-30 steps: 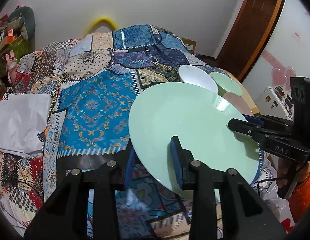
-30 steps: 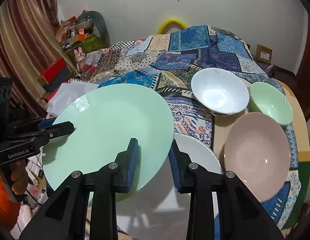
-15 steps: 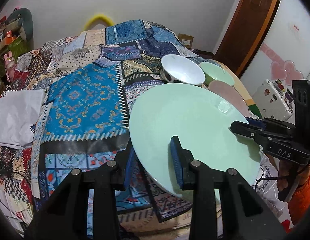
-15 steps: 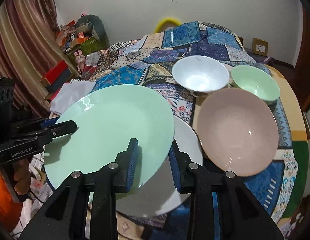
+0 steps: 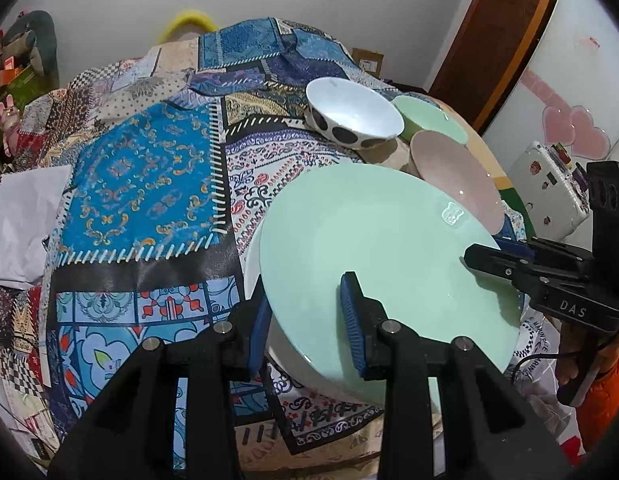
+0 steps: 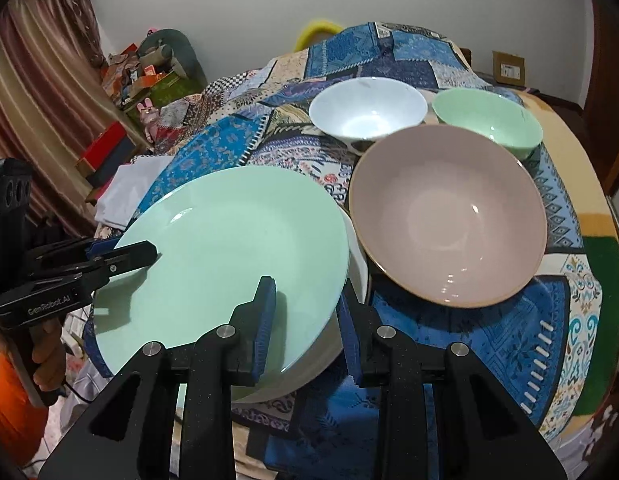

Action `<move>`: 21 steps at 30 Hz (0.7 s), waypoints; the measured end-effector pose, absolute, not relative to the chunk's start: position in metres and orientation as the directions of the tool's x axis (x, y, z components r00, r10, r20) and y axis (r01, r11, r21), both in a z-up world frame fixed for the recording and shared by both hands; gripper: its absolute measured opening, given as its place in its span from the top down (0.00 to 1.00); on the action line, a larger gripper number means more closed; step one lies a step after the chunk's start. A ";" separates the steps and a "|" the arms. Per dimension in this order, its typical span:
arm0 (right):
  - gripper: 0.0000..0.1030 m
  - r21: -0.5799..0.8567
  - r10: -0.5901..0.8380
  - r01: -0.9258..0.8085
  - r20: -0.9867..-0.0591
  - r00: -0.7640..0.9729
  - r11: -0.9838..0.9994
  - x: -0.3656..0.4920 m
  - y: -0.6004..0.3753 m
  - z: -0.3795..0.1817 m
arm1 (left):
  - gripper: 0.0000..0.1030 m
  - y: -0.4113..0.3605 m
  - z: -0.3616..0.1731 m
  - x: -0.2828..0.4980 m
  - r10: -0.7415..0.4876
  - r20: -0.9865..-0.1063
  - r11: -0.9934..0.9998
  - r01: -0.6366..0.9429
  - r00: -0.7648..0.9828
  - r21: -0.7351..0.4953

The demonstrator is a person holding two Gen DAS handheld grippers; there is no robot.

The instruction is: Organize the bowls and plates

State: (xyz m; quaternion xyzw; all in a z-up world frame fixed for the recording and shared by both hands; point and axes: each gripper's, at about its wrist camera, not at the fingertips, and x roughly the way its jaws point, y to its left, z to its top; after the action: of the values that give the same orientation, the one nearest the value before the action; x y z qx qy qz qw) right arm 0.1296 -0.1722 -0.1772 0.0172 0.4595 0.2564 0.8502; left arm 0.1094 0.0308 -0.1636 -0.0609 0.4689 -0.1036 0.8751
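I've got the green plate (image 6: 229, 264) pinched from both sides: my right gripper (image 6: 305, 320) clamps its near right rim, one pad on top and one under, and my left gripper (image 5: 305, 316) does the same on the opposite rim. The plate hangs just over the white plate (image 6: 355, 260), whose edge peeks out beneath; I can't tell if they touch. Far right of it sits the pink bowl (image 6: 449, 216), and beyond that the white bowl (image 6: 367, 108) and green bowl (image 6: 487, 120), side by side on the patchwork cloth (image 5: 141, 184).

The risk, as I judge it: the glaze looks slick and each grip is only at the rim, so if one side lets go first the plate could tip and clack onto the white one. Come down off-centre and it may slide toward the pink bowl, which is very near. The cloth looks soft and lumpy, so the stack could rock.
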 end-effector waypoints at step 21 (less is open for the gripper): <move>0.73 0.293 0.459 -0.414 -0.798 0.390 0.862 0.138 -0.173 -0.200 | 0.68 0.036 -0.194 0.129 -0.234 -0.841 0.972 0.098 0.488 -0.213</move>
State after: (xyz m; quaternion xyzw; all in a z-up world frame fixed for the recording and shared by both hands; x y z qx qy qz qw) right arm 0.1382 -0.1731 -0.1995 0.0231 0.4863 0.2619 0.8333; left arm 0.1294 0.0364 -0.1941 -0.0681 0.4969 -0.0966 0.8597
